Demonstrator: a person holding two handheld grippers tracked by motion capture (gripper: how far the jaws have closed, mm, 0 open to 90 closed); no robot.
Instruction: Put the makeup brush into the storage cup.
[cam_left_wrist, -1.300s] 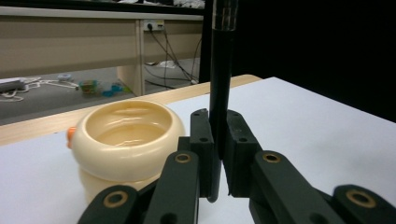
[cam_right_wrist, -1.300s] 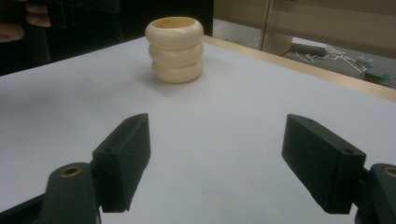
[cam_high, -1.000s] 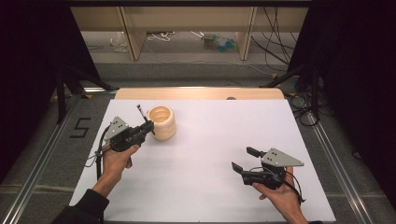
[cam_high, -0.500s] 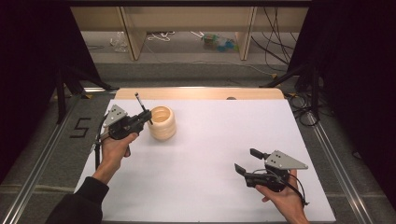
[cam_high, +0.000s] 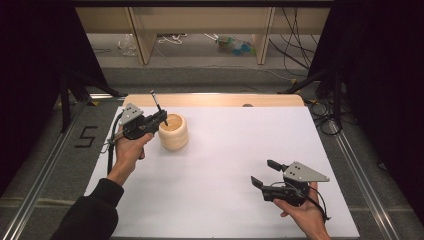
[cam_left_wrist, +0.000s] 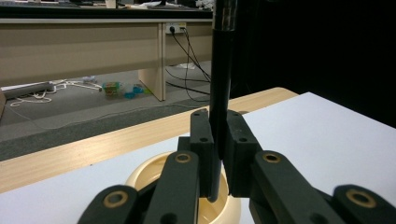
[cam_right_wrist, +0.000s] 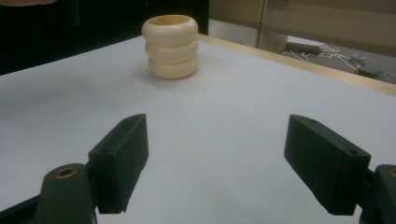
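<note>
With my left gripper (cam_high: 161, 118) clamped on the pen (cam_left_wrist: 220, 79), I'd lower it plumb into the holder (cam_high: 173, 132); right gripper (cam_high: 264, 174) gapes.

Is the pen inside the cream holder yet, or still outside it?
Outside: the left gripper holds the pen upright above the holder, tip just over its opening.

In the left gripper view the black pen (cam_left_wrist: 220, 84) is cut off by the top edge, its lower end is hidden between the jaws, and the cream holder (cam_left_wrist: 140, 175) is mostly hidden behind them.
</note>
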